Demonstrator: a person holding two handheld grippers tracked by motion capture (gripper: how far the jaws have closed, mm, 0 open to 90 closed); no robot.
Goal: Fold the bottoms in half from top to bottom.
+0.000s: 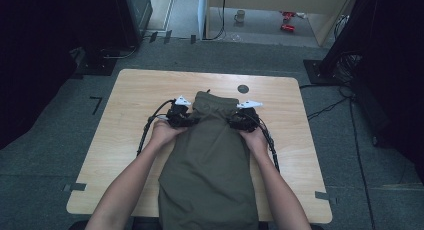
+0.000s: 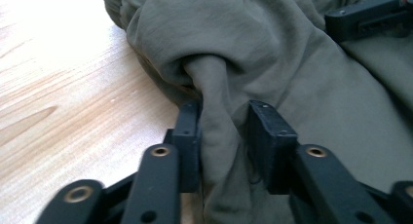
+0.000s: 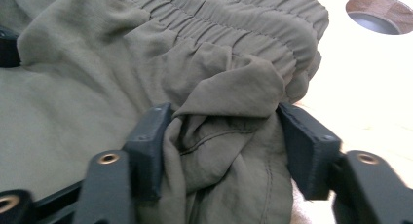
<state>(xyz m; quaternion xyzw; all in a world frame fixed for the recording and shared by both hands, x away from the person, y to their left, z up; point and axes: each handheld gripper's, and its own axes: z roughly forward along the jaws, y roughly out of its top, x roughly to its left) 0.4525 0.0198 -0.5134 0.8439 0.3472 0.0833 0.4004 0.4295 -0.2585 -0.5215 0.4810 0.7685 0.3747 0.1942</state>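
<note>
An olive-green garment point(image 1: 210, 160) with an elastic waistband lies lengthwise on the light wooden table point(image 1: 135, 100), waistband at the far end, the near end hanging over the front edge. My left gripper point(image 1: 192, 121) is at the garment's left edge just below the waistband. In the left gripper view its jaws pinch an upright fold of the cloth point(image 2: 272, 48), gripper point(image 2: 224, 121). My right gripper point(image 1: 232, 122) is at the right edge, opposite. In the right gripper view a thick bunch of cloth point(image 3: 87, 87) is pressed between its jaws, gripper point(image 3: 224, 131), which stand wider apart.
A round cable hole point(image 1: 243, 89) point(image 3: 377, 14) sits in the table just beyond the waistband. Bare tabletop lies left and right of the garment. On the floor behind stand a mug point(image 1: 240, 16), red objects point(image 1: 287, 20) and dark equipment stands point(image 1: 325, 65).
</note>
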